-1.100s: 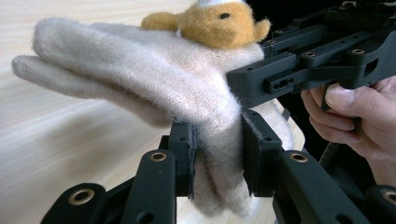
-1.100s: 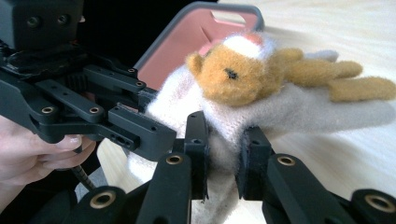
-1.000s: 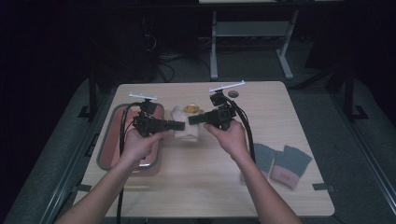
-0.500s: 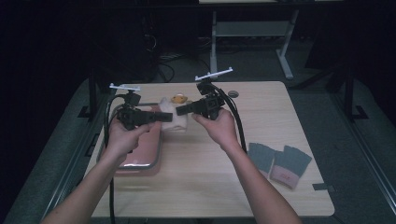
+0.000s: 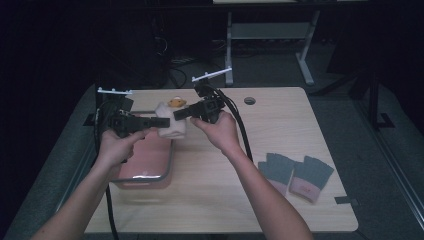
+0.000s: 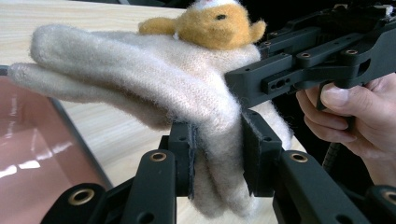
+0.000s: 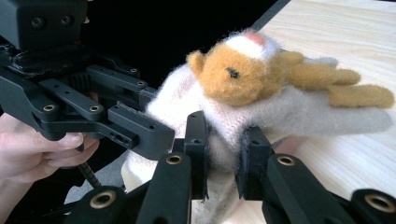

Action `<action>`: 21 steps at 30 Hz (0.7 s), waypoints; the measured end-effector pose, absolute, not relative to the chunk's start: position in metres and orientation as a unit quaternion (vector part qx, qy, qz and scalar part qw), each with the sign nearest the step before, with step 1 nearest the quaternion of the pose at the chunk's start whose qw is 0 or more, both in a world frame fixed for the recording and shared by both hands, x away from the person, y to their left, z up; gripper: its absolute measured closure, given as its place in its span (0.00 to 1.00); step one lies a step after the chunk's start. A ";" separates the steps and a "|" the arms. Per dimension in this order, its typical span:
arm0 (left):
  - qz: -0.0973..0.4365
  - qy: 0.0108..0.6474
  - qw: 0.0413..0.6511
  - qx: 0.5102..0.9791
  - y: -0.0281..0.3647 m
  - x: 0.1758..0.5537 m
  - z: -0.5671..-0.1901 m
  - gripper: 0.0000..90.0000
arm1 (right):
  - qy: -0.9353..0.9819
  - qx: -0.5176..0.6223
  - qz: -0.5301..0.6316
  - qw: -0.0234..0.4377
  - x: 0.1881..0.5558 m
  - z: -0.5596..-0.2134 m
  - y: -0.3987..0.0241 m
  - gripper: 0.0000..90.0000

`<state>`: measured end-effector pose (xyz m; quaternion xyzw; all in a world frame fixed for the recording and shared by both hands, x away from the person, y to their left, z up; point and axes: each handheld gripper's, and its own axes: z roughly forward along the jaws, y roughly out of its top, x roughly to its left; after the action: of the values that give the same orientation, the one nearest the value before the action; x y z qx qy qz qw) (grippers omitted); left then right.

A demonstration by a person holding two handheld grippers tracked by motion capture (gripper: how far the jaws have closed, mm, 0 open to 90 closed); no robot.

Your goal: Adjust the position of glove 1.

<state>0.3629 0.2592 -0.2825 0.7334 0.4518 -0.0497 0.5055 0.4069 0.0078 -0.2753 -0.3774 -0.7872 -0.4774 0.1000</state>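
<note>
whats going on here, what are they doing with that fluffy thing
A person holds a two-jaw gripper in each hand, and both are clamped on a cream woolly glove with an orange plush animal on it. The left gripper and the right gripper pinch it from opposite sides, holding it in the air above the near edge of the pink metal-rimmed tray on the light wooden table. A pair of grey fingerless gloves with pink cuffs lies on the table off to the right.

Dim room, wooden table point(image 5: 280, 150), grey floor point(image 5: 380, 145)

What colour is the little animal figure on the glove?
Orange-tan; the animal figure on the cream glove shows best in the right gripper view.
</note>
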 end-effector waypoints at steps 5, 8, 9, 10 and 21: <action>-0.046 0.459 0.503 0.731 0.270 0.362 -0.282 0.76 | -0.790 -0.370 -0.477 0.106 0.411 -0.276 0.019 0.86; -0.043 0.462 0.503 0.729 0.275 0.362 -0.282 0.76 | -0.791 -0.367 -0.477 0.111 0.413 -0.277 0.026 0.86; -0.043 0.464 0.504 0.728 0.278 0.362 -0.282 0.76 | -0.790 -0.368 -0.477 0.112 0.413 -0.277 0.027 0.86; -0.041 0.464 0.503 0.728 0.280 0.362 -0.282 0.76 | -0.791 -0.366 -0.478 0.111 0.414 -0.277 0.030 0.86; -0.029 0.478 0.499 0.722 0.303 0.359 -0.287 0.76 | -0.798 -0.355 -0.471 0.124 0.421 -0.282 0.055 0.86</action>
<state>0.3594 0.3027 -0.2874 0.7224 0.4777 -0.0291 0.4990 0.4211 0.0553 -0.2817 -0.3548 -0.7978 -0.4714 0.1244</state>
